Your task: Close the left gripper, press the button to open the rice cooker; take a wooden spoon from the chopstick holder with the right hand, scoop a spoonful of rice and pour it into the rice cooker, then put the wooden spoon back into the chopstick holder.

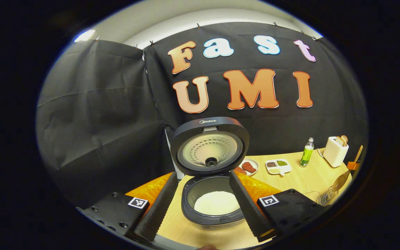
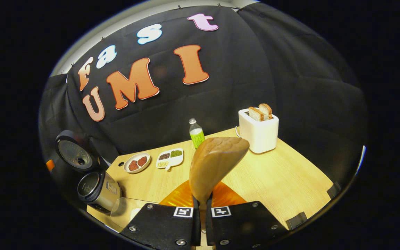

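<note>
On the light wooden surface (image 2: pixel 276 180), the dark round rice cooker (image 1: pixel 214 208) sits open, its lid (image 1: pixel 209 146) tipped up and back, white rice (image 1: pixel 216 203) filling the inner pot. The right gripper view has the same cooker (image 2: pixel 94 191) at far left, lid (image 2: pixel 73 151) raised.

White boxy toaster (image 2: pixel 259 133) stands near the back wall with two bread slices (image 2: pixel 260 111) poking out of the top; in the left gripper view it sits far right (image 1: pixel 335 151). A clear bottle with a green label (image 2: pixel 196 133) stands upright just left of the toaster, apart from it.

Left tool (image 1: pixel 201 203): fingers spread wide, nothing between them, framing the open pot from in front.

Right tool (image 2: pixel 202 211): fingers pressed together on the handle of the wooden spoon (image 2: pixel 214 163), bowl of the spoon pointing up and away from the tool, over the surface. No rice visible on the side of the bowl that shows. In the left gripper view the spoon (image 1: pixel 340 180) shows at far right, over a wire rack (image 1: pixel 325 197) at the surface edge; can't tell whether it touches the rack.

Small stuff near the back: a white round plate with reddish-brown pieces (image 2: pixel 136 162) and, just right of it, a white divided dish with dark and green grains (image 2: pixel 169 158).
</note>
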